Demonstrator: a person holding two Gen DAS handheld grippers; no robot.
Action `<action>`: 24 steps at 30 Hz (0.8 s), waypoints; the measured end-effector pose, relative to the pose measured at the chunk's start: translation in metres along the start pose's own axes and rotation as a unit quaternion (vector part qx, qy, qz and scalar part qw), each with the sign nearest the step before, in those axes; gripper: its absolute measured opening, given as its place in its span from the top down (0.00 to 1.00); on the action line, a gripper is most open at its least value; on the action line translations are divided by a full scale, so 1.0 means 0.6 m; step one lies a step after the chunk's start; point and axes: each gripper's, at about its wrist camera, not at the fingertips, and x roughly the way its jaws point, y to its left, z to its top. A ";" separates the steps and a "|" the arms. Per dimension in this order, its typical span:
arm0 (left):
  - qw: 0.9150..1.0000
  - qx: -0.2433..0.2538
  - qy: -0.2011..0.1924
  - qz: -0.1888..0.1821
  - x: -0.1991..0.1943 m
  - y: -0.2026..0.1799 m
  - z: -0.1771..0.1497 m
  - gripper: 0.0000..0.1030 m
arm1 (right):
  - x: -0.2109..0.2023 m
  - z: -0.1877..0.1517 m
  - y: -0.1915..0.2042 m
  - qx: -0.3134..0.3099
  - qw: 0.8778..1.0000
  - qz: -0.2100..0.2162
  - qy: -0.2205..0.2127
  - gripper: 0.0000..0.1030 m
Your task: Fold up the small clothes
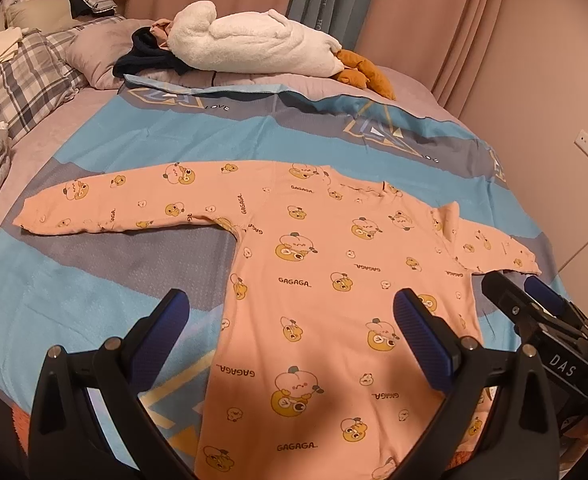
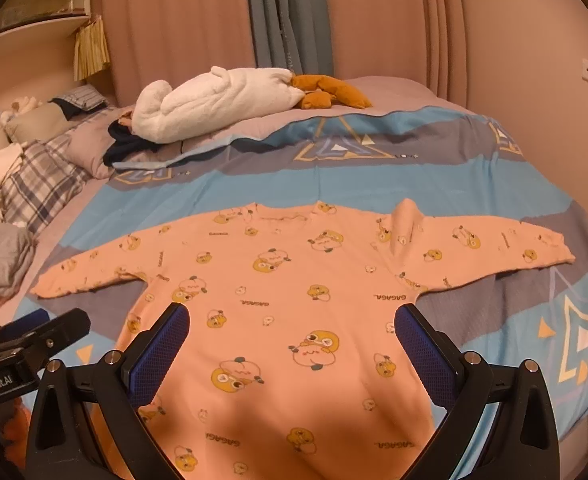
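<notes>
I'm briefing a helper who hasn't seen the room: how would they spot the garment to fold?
On the bed's blue and grey patterned cover, look at the near middle. The pink long-sleeved top lies flat with both sleeves spread; only it carries yellow cartoon prints and "GAGAGA" lettering.

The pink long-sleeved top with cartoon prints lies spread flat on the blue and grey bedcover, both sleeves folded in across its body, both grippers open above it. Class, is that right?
Not quite. On the pink long-sleeved top both sleeves stretch straight out to the sides, as the right wrist view shows. The rest holds: it lies on the blue and grey bedcover, with the left gripper and right gripper open.
</notes>
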 end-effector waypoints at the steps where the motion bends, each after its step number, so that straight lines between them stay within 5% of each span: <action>1: 1.000 0.001 0.000 -0.001 0.000 0.000 0.000 0.01 | 0.000 0.000 -0.001 0.001 1.000 -0.001 0.000 0.01; 24: 1.000 0.014 0.008 -0.008 0.003 -0.016 -0.001 0.01 | 0.002 0.001 -0.009 0.008 1.000 0.000 0.001 0.01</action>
